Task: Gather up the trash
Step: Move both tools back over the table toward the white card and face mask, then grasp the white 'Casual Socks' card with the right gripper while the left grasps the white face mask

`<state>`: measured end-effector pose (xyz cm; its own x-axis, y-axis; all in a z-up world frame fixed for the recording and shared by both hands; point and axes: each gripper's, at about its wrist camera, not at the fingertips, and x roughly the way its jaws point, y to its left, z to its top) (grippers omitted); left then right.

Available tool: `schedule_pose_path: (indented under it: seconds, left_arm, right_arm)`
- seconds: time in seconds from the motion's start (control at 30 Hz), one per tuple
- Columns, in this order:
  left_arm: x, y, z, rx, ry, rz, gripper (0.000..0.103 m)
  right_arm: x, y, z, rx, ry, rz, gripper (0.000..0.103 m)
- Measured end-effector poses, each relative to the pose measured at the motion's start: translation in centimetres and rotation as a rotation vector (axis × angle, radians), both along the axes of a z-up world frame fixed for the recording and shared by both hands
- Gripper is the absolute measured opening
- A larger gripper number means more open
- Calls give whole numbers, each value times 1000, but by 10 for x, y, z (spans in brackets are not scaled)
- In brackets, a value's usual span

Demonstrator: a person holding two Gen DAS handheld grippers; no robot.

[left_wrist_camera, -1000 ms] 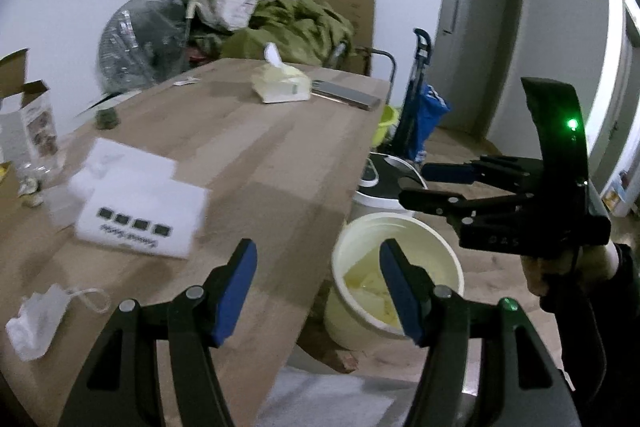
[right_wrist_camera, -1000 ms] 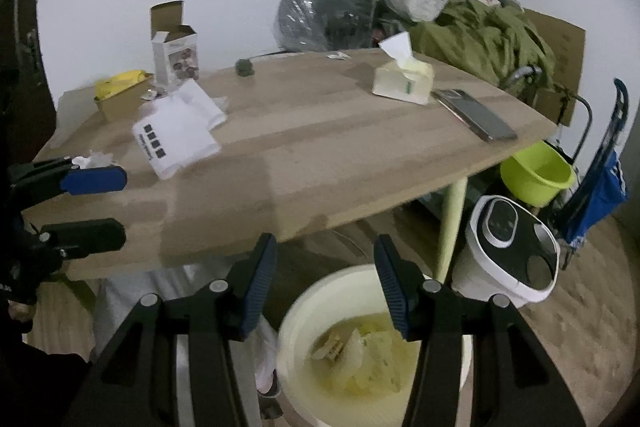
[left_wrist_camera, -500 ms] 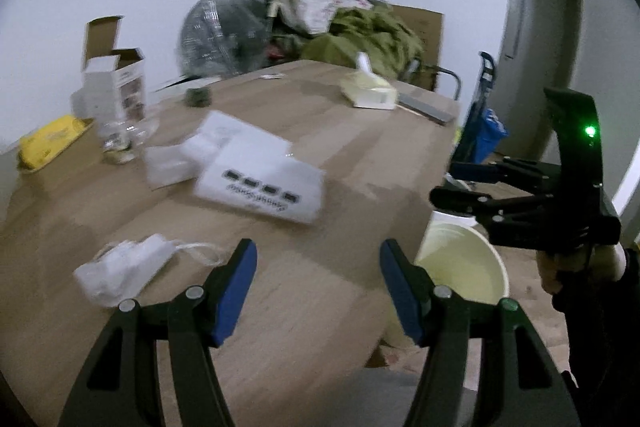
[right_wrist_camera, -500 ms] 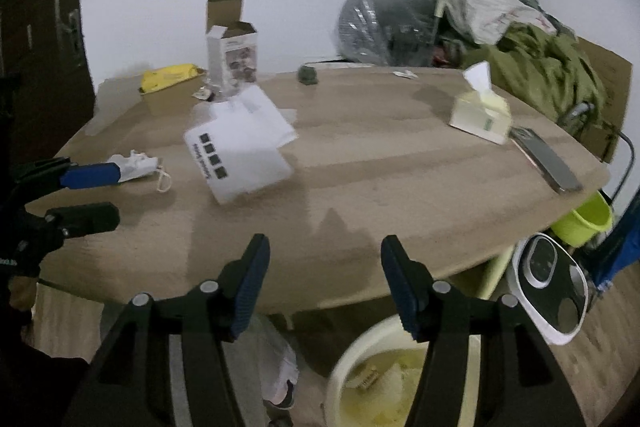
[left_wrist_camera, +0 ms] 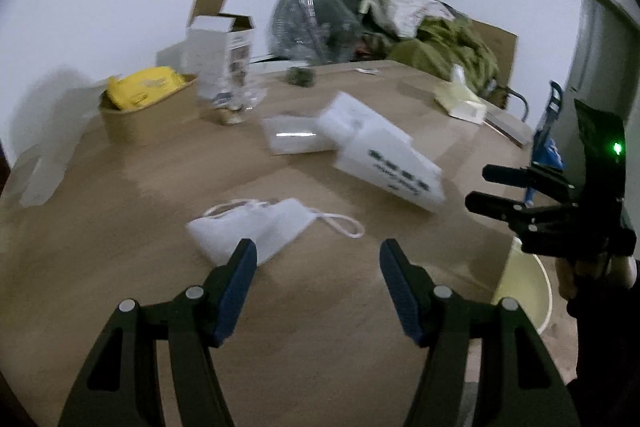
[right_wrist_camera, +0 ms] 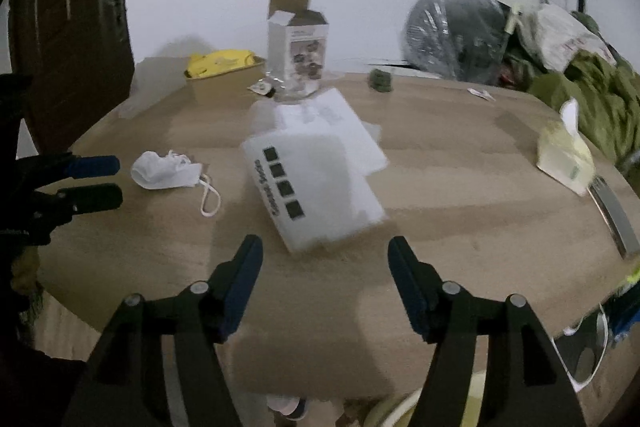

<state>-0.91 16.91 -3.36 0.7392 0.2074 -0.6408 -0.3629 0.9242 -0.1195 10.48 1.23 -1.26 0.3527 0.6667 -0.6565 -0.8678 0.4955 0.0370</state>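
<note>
A crumpled white face mask (left_wrist_camera: pixel 256 227) lies on the wooden table (left_wrist_camera: pixel 120 267), just ahead of my left gripper (left_wrist_camera: pixel 318 263), which is open and empty. A flat white packet with black squares (right_wrist_camera: pixel 320 187) rests mid-table, directly in front of my right gripper (right_wrist_camera: pixel 325 255). Its jaws are opening with nothing between them. The mask (right_wrist_camera: pixel 166 171) also shows in the right wrist view, beside the left gripper (right_wrist_camera: pixel 119 178). In the left wrist view the right gripper (left_wrist_camera: pixel 478 185) hangs at the table's right edge, above a pale yellow bucket (left_wrist_camera: pixel 524 287).
An open cardboard box (right_wrist_camera: pixel 298 43) stands at the back, next to a yellow pack in a brown tray (right_wrist_camera: pixel 220 61). A tissue box (right_wrist_camera: pixel 564 155) and a phone (right_wrist_camera: pixel 616 219) lie on the right. A fan and green clothes pile up behind. A white appliance (right_wrist_camera: pixel 588 347) sits on the floor.
Both grippers swung left from above the bucket to over the tabletop. The mask now lies right before the left gripper. The right jaws have widened.
</note>
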Motion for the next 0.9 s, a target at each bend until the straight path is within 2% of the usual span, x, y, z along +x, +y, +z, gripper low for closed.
schedule_pose_path:
  seconds: [0.33,0.37,0.47,0.87,0.9]
  left_arm:
    - [-1,43,-12,-40,34,111,64]
    - [1,47,-13,-49,37,121,64]
    - [7,57,-17,-72,51,131,64]
    - [26,65,-28,-88,133,120,65]
    - [27,64,-29,-77,146,125,65]
  right_arm:
    - [-1,63,-9,-87,-76,59,63]
    - [-1,66,-10,-89,-75,63,63]
    - [3,72,-12,-89,-61,68,74]
    - [18,84,-23,-91,27,81,73]
    - [18,84,-23,-87,32,81,69]
